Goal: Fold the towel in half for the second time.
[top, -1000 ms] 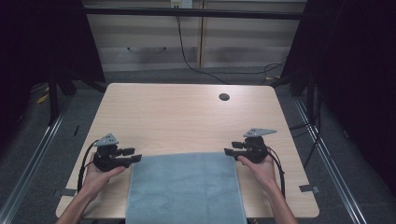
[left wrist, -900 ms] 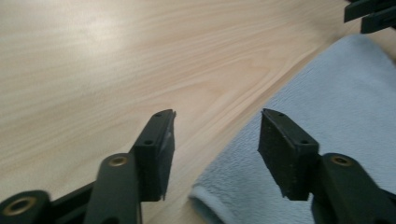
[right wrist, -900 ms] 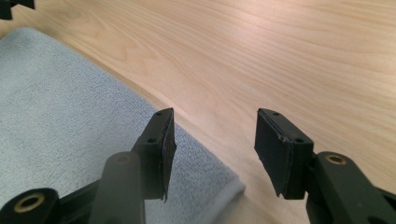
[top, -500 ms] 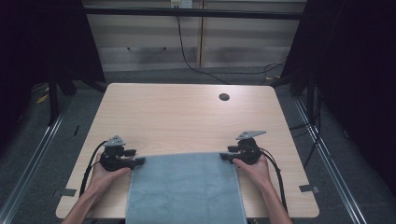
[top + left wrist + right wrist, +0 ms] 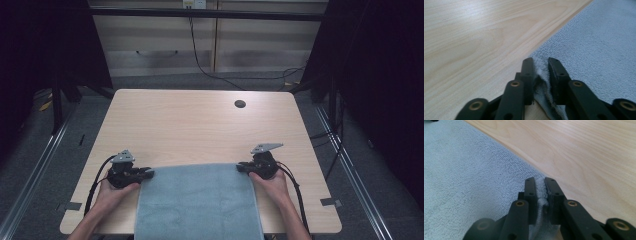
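Pinching towel [image 5: 197,200] corners, both grippers.

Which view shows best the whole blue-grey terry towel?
The high view: the blue-grey terry towel lies flat between both grippers. The left gripper view and right gripper view show pinched corners.

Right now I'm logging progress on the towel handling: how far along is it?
Done: the left gripper and right gripper each pinch a far corner of the blue towel. In hand: the towel lies flat, its near end at the table edge. Left: any lifting or folding; no fold shows yet.
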A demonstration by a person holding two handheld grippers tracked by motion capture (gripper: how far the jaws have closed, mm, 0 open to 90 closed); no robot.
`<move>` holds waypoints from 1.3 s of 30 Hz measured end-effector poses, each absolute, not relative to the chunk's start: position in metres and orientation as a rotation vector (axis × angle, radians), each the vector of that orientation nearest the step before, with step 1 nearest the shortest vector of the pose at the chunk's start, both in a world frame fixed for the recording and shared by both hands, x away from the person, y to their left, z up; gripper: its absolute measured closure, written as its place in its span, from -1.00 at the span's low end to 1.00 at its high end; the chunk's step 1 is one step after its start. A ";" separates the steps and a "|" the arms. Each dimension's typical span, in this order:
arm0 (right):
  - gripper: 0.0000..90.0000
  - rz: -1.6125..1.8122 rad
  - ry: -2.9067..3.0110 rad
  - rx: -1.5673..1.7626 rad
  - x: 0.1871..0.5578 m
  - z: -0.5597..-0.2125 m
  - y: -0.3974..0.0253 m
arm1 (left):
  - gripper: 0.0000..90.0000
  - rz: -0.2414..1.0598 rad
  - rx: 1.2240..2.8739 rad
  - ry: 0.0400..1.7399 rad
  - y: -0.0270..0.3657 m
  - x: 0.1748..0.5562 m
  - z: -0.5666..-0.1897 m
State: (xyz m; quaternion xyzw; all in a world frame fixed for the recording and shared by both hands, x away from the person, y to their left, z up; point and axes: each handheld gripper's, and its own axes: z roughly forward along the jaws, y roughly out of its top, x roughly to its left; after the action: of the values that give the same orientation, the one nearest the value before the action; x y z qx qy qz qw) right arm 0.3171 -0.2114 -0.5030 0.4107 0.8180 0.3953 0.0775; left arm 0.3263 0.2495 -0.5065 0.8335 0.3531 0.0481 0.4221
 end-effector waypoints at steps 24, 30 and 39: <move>0.90 1.409 2.275 1.144 0.316 -0.434 -0.224 | 0.85 0.140 1.846 0.876 0.251 0.347 -0.452; 0.90 1.480 2.213 1.109 0.329 -0.406 -0.229 | 0.89 0.163 1.815 0.882 0.250 0.369 -0.429; 0.90 1.520 2.154 1.131 0.355 -0.386 -0.233 | 0.89 0.169 1.775 0.888 0.249 0.396 -0.404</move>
State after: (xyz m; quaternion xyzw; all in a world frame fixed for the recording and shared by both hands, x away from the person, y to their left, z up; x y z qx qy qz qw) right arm 0.3548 -0.2327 -0.3857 0.3905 0.7440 0.5249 0.1361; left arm 0.3964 0.2492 -0.4045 0.7479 0.3742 0.0710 0.5436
